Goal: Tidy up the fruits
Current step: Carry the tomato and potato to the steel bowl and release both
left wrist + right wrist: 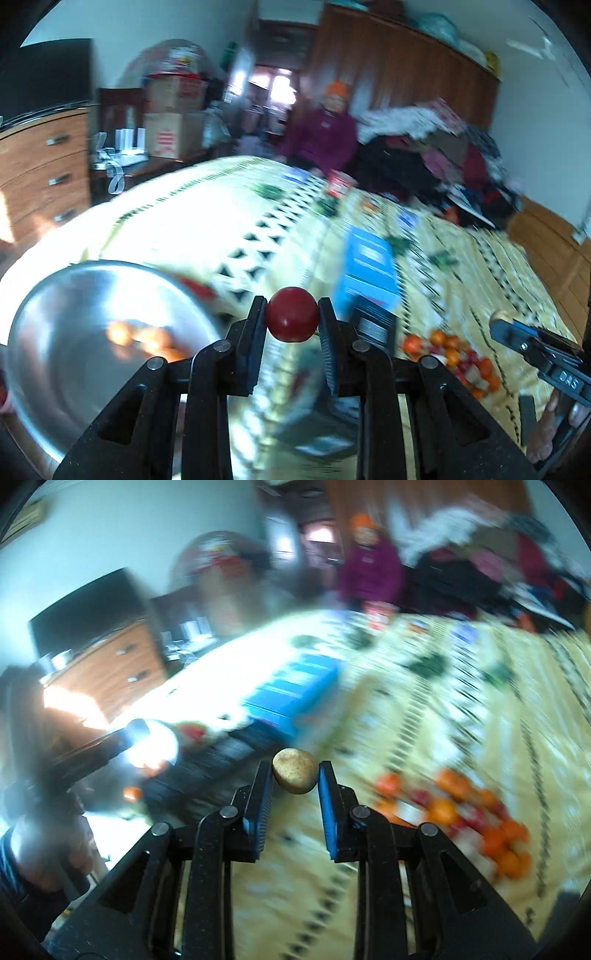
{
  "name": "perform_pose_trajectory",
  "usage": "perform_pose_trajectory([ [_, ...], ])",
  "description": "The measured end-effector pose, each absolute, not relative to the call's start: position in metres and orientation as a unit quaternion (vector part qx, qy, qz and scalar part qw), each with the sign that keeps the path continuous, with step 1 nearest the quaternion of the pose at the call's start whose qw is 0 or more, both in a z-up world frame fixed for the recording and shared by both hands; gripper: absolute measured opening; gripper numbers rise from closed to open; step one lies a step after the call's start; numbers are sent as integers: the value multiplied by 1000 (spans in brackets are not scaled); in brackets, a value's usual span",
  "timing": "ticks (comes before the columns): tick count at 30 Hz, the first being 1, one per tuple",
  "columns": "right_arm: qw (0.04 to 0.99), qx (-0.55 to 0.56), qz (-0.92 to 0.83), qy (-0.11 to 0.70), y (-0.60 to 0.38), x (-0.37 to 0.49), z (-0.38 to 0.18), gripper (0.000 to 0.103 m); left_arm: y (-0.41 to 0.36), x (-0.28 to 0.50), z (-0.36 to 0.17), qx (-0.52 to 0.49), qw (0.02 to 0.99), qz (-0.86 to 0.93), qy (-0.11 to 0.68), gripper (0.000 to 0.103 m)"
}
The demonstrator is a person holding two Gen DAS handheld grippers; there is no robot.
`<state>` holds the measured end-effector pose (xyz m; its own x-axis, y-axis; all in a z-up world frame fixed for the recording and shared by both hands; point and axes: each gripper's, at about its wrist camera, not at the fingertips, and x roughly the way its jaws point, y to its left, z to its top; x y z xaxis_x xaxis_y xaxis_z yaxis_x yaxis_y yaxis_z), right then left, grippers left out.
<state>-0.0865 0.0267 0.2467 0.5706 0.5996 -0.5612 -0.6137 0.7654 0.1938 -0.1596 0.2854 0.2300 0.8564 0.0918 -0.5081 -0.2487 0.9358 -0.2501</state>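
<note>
My left gripper [292, 314] is shut on a small dark red round fruit [292, 314], held above the patterned bedspread. A steel bowl [74, 295] with a few orange fruits [147, 338] inside sits at the lower left of the left wrist view. My right gripper [295, 771] is shut on a tan, speckled round fruit [295, 771]. A pile of orange and red fruits [458, 358] lies on the bedspread to the right, seen as a blurred pile of fruits [465, 812] in the right wrist view. The right gripper's tip [517, 332] shows at the right edge of the left wrist view.
A blue box [369, 269] lies on the bedspread beyond the grippers; the same blue box [295, 694] shows in the right wrist view. A person in a purple jacket [325, 136] sits at the far side of the bed. Drawers [40, 166] stand at left, heaped clothes [443, 155] at right.
</note>
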Motion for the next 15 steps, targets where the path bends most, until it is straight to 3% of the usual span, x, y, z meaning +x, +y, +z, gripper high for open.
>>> perform_pose_trajectory([
  [6,846,-47,428,316,136,-101,264,25,376,-195,224,-177,937,164,252,27],
  [15,787,-77,482,377,238,-117,237,25,424,-206,165,-211,905,191,317,27],
])
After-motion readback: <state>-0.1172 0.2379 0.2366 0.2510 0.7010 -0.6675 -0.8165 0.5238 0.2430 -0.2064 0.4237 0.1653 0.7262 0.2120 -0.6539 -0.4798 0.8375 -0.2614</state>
